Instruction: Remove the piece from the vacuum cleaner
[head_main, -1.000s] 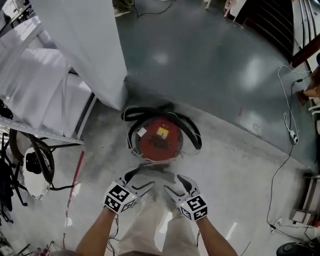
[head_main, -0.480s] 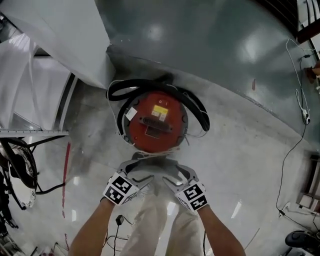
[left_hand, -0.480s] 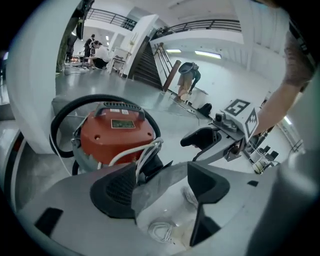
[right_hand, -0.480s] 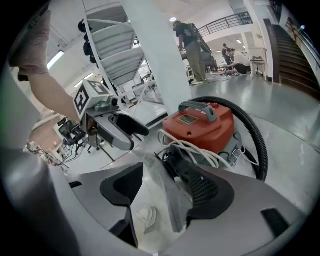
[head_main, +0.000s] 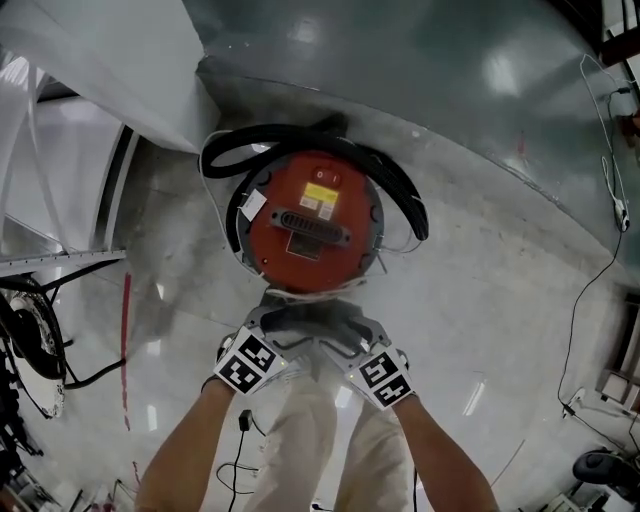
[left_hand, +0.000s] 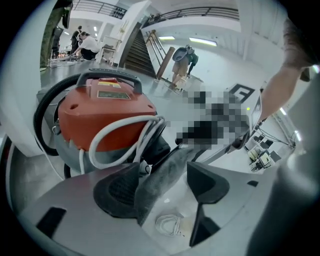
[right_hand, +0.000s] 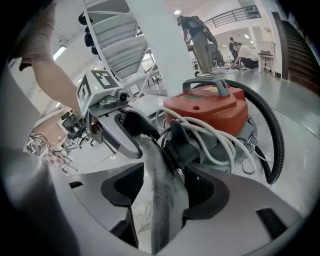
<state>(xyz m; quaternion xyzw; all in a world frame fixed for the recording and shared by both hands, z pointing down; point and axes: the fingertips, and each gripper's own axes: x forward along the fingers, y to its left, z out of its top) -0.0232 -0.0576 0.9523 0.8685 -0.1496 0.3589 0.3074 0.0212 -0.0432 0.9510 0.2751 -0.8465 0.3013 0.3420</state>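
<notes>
**A:** Grey strip, mesh-textured, runs up between the jaws of the right gripper. The jaws are spread. It leans on one pad and there is a clear gap to the other.

**B:** It's the same on the left gripper. The jaws are apart, a grey strip lies against one pad, and bare floor shows through the gap. Neither gripper pinches anything. I cannot tell whether that strip is the piece or part of the other gripper.

**A:** Both grippers sit tip to tip, just in front of the red vacuum cleaner, which stands on the floor.

**B:** A white cord is wound round its body, and a black hose curls round the far side.

**A:** So how far along is it?

**B:** I'd say barely started. Nothing looks detached, and the grasp and the pull-off are both left to do.
</notes>
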